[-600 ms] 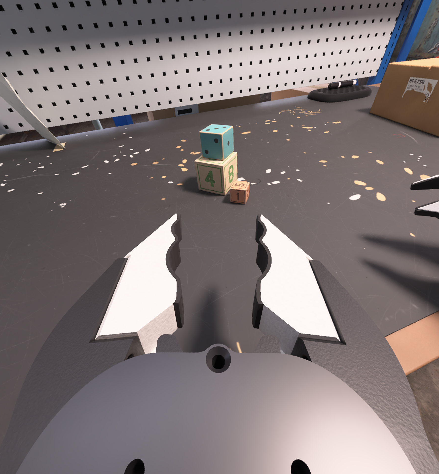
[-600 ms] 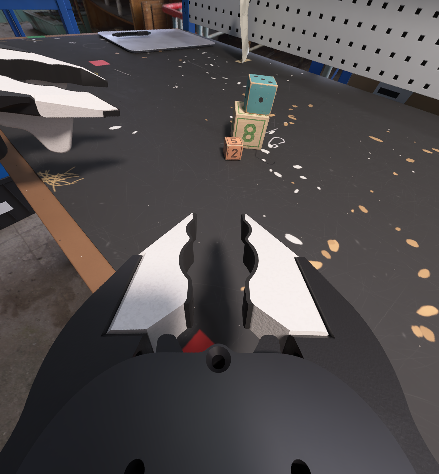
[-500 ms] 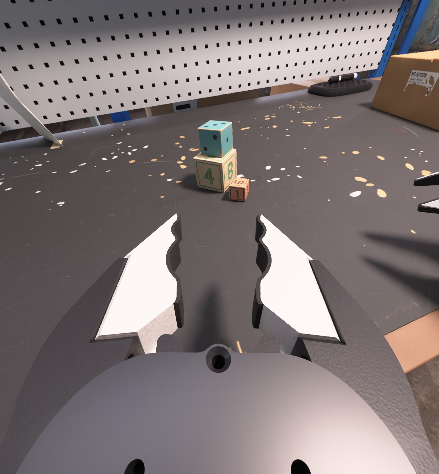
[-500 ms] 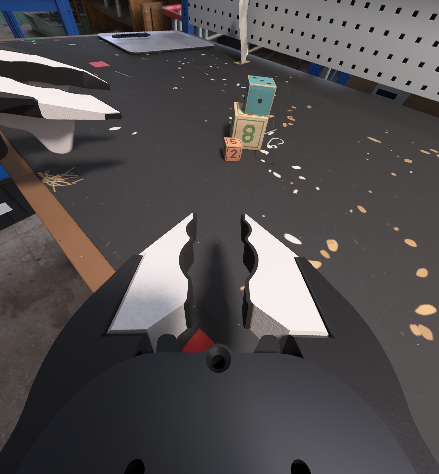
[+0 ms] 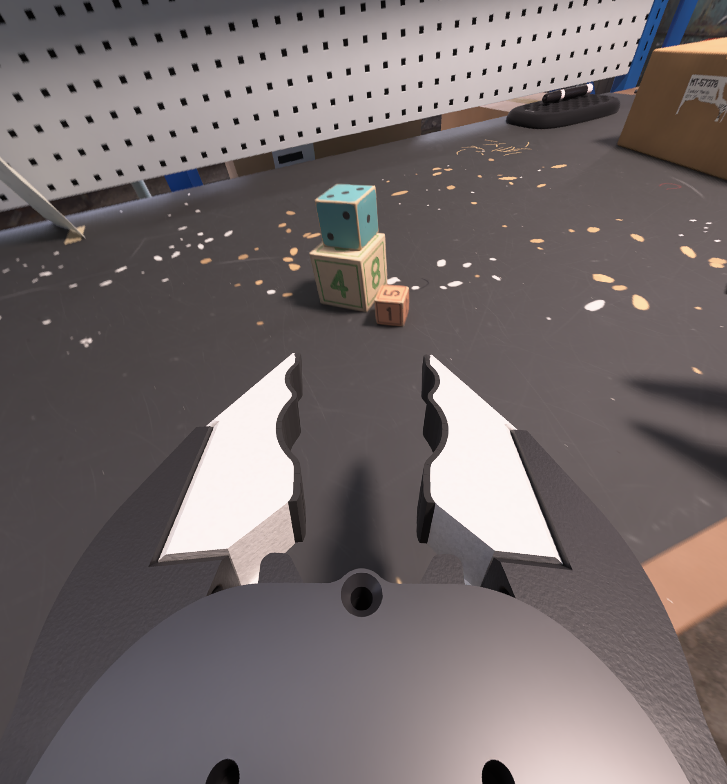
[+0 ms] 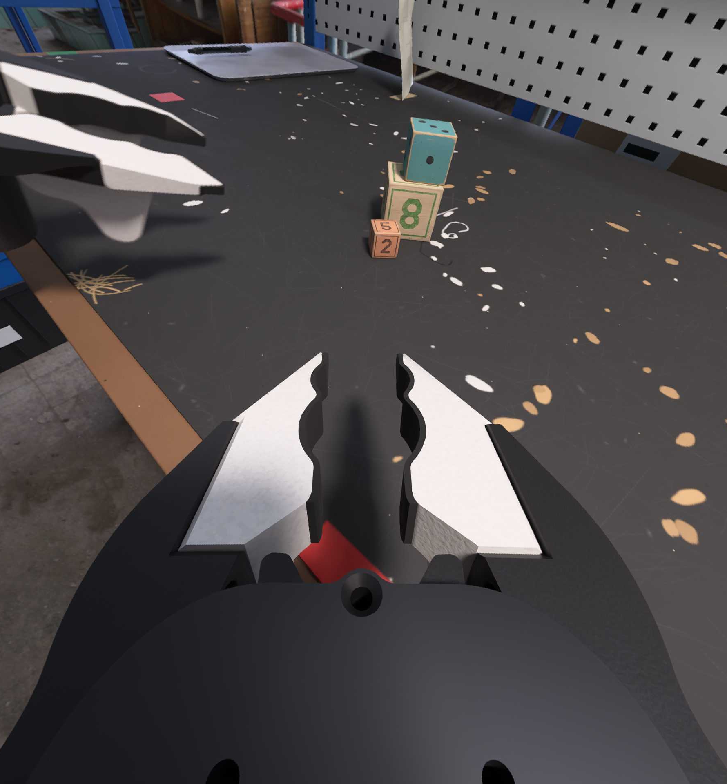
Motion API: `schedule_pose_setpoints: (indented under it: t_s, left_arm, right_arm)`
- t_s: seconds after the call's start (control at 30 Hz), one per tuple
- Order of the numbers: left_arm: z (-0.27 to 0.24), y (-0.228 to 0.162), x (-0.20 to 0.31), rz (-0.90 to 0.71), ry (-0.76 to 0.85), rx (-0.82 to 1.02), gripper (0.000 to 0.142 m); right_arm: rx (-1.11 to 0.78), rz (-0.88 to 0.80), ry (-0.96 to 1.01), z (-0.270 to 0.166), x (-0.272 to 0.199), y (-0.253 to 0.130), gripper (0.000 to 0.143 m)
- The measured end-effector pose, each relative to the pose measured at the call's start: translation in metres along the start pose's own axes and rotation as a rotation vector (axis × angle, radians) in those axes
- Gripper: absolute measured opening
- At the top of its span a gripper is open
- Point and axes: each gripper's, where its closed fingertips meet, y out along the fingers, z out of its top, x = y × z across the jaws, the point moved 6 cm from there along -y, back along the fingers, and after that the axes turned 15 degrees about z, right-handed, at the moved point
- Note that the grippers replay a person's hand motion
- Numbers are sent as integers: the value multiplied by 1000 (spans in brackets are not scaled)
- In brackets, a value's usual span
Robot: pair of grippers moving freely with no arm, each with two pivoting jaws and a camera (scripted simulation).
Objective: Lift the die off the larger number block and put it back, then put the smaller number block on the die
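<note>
Left gripper hovers with fingers spread, holding nothing; right gripper likewise parted and bare. Beyond, centre frame: one teal die atop one larger number block, one smaller number block touching its base on the dark bench.
</note>
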Motion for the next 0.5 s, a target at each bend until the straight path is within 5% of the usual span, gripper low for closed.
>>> schedule_pose_setpoints:
  t_s: [0.1,0.3,0.5]
  left_arm:
    - [14,29,-6,-20,76,-25,57]
    - [43,123,-12,-292,8,-177,88]
    - [52,177,3,-432,112,-175,87]
  right_arm:
    - [9,6,1,1,0,-2,31]
    - [-1,2,-34,2,0,-5,30]
    - [-8,-15,-41,1,5,-8,29]
